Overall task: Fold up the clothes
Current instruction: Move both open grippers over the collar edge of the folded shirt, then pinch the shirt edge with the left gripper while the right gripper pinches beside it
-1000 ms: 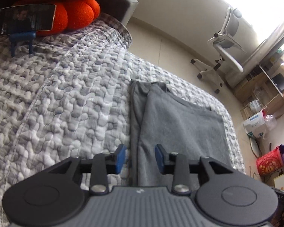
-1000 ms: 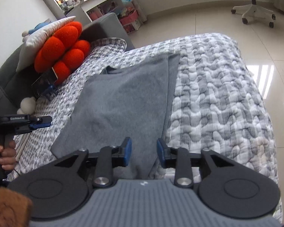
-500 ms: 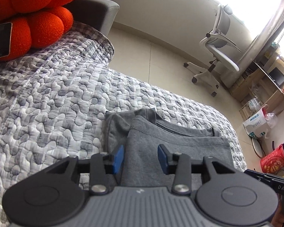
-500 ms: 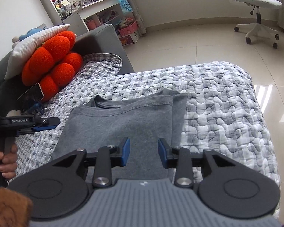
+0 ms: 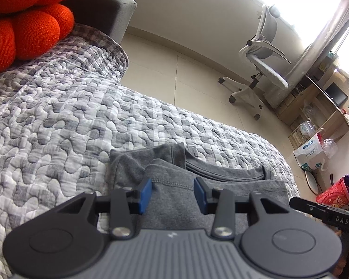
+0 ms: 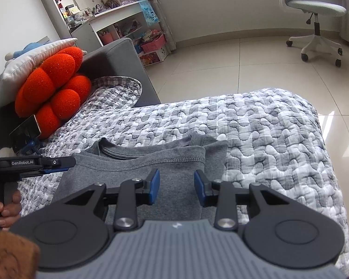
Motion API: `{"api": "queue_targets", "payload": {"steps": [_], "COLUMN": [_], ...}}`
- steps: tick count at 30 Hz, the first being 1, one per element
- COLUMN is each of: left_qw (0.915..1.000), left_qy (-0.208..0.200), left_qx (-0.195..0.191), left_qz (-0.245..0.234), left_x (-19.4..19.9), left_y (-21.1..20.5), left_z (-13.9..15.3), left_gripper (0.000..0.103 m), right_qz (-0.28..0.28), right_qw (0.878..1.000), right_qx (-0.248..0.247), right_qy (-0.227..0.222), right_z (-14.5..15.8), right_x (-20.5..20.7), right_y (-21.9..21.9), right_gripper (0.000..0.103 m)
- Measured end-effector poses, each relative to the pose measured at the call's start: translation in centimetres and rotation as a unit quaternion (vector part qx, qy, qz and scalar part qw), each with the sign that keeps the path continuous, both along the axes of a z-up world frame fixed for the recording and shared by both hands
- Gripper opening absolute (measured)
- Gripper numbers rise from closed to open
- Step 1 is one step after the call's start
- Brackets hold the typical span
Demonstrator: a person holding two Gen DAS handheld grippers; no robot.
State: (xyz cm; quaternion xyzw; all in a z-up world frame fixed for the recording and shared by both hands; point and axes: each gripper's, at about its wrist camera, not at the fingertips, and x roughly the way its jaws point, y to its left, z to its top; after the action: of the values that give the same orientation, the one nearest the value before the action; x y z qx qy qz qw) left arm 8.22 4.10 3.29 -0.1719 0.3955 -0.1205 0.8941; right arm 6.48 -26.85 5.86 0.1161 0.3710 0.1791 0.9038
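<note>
The grey shirt [image 6: 151, 174] lies flat on the quilted bed cover [image 6: 267, 139], and it already lies doubled: a hemmed edge sits across the body just short of the neckline [image 6: 118, 152], with a side panel tucked under at 1 o'clock of the right wrist view. That layering keeps the bundle narrow, so its edges line up into a rectangle.

The right gripper [image 6: 176, 186] hangs over the shirt's right half with its blue pads spread and nothing between them. The left gripper [image 5: 172, 194] hangs over the left half, equally released and empty (in the right wrist view it also shows at 9 o'clock, held by a hand [image 6: 5, 209]). Both sit low and near the hem, one per side, which suits either letting go of a fold just laid or reaching for a new grip to halve it again; the pictures do not settle which.

An orange cushion [image 6: 51, 93] rests at 10 o'clock, well clear of the shirt.
</note>
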Motion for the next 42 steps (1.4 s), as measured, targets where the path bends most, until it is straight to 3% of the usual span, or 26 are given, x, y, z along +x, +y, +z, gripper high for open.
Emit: {"api": "queue_targets", "payload": {"steps": [8,13,21,26,29,31,32,33,34,37,42], "left_qw": [0.9999,0.9996,0.9988,0.9995,0.9997,0.9996,0.9997,0.9996,0.9996,0.9995,0.9985], "left_qy": [0.008,0.004,0.021,0.016,0.016,0.015,0.012,0.007,0.003,-0.014,-0.044], "left_qx": [0.002,0.007,-0.042,-0.024,-0.015,-0.002,0.006,0.013,0.014,0.014,0.01], "left_qz": [-0.01,-0.025,-0.008,-0.011,-0.014,-0.022,-0.022,-0.023,-0.024,-0.026,-0.029], "left_x": [1.0,1.2,1.6,1.5,1.5,1.6,1.5,1.5,1.4,1.3,1.0], "left_y": [0.1,-0.2,1.4,0.8,0.6,0.3,0.2,0.1,0.1,0.2,0.2], "left_z": [-0.8,-1.0,-1.2,-1.3,-1.4,-1.3,-1.2,-1.1,-0.8,-0.2,0.7], "left_gripper": [0.042,0.05,0.056,0.056,0.049,0.021,0.018,0.013,0.008,0.006,0.005], "right_qz": [0.011,0.013,0.003,0.006,0.008,0.009,0.01,0.01,0.009,0.008,0.011], "right_qw": [1.0,1.0,1.0,1.0,1.0,1.0,1.0,1.0,1.0,0.999,0.997], "right_qx": [-0.017,-0.021,-0.009,-0.008,-0.008,-0.011,-0.017,-0.023,-0.028,-0.044,-0.067], "right_qy": [0.001,-0.001,0.001,0.008,0.012,0.013,0.012,0.01,0.006,-0.006,-0.04], "right_z": [-1.0,-1.2,-1.3,-1.7,-1.9,-2.0,-1.9,-1.7,-1.5,-0.8,-0.1], "right_x": [1.1,1.5,2.0,2.2,2.3,2.3,2.3,2.3,2.2,2.0,1.6], "right_y": [0.5,0.5,-0.2,0.0,0.0,0.2,0.4,0.5,0.7,1.1,1.7], "right_gripper": [0.037,0.037,0.045,0.045,0.046,0.046,0.042,0.03,0.024,0.01,0.006]}}
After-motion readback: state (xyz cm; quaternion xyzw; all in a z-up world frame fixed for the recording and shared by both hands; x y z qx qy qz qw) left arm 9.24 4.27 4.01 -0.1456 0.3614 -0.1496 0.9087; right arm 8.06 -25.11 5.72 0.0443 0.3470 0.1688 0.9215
